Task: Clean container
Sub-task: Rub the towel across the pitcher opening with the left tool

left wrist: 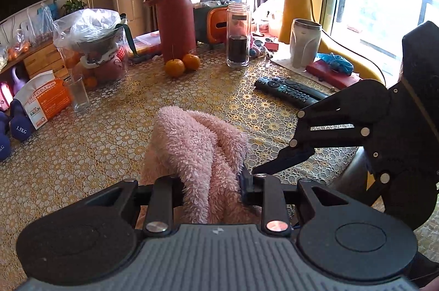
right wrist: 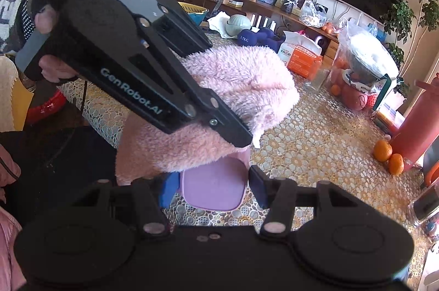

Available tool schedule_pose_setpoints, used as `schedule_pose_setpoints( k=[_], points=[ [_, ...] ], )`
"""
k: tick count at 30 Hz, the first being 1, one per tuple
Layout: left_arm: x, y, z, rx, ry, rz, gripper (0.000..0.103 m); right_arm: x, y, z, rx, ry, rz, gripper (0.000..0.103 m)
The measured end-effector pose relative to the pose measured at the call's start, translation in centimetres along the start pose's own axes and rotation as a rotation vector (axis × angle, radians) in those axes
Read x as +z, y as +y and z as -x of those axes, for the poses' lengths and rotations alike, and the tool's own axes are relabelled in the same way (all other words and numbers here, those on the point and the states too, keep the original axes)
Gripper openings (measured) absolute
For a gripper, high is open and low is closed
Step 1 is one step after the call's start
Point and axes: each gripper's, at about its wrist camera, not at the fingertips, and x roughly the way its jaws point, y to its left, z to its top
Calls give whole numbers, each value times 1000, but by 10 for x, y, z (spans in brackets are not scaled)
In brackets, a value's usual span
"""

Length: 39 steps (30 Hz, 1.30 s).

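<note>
Pink container [right wrist: 214,186] sits gripped in the right claw [right wrist: 212,188], left claw [left wrist: 211,189] clamping fluffy cloth [left wrist: 197,151] above it.

My left tool [left wrist: 211,181] is clamped tight, its two black fingers pinching fluffy pink fabric between them. My right tool [right wrist: 212,185] stands with its blue-padded fingers [right wrist: 167,188] spread on either side of a pink shape, whether touching I cannot tell. My bare hand [right wrist: 53,66] grips the left tool's black handle, which angles down across the right wrist view.
</note>
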Motion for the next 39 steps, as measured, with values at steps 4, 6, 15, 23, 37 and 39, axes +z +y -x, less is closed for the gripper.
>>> schedule_pose_setpoints(
  k=[4,6,15,23,37,39],
  points=[
    [-1,9,-7,25,19,15,26,-2,0,1,2,-1,10,54],
    [-1,12,-11,41,26,18,26,-3,0,1,4,-3,12,54],
    [-5,39,-25,92,50,72,26,-4,-2,1,13,-3,13,54],
    [-17,66,-28,132,76,138,26,1,1,-1,11,-1,44,54],
    [-1,26,38,29,-40,51,27,11,25,-8,-25,37,207,54],
    [3,17,37,0,-40,36,27,12,28,-9,-30,38,226,54]
  ],
)
